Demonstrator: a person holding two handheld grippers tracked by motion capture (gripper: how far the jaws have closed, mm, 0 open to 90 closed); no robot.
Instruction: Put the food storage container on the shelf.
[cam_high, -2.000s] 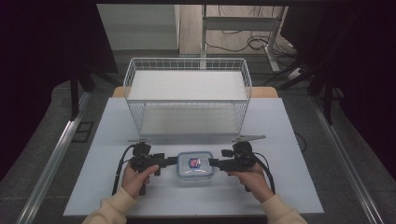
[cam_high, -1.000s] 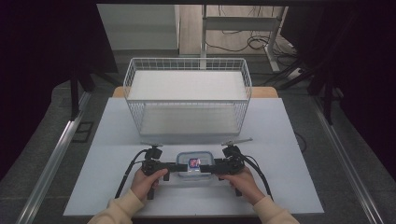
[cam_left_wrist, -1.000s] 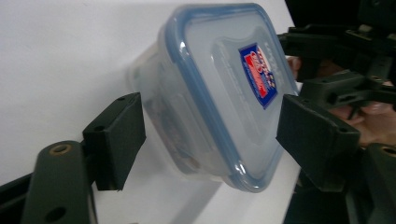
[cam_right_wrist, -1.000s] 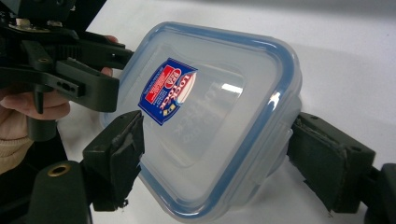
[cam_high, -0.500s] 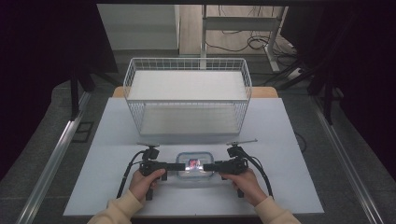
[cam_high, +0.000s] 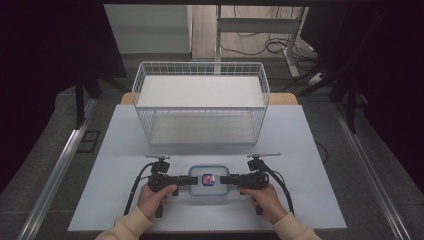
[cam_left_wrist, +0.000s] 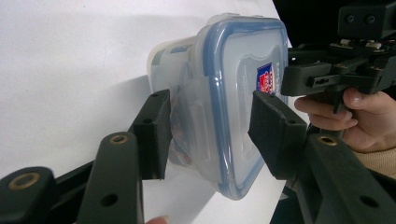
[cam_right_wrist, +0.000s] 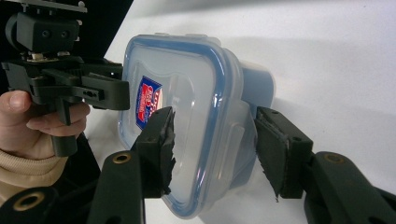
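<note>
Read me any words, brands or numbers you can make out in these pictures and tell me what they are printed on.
Red and blue sticker on the clear lid of the food container: it carries print, too blurred to read in either gripper view and too small in the high view.
White wire basket, table, left gripper, right gripper: no readable text.

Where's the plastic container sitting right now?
In the high view the plastic container sits on the white table, near its front edge, between the left gripper and the right gripper, in front of the wire basket.
</note>
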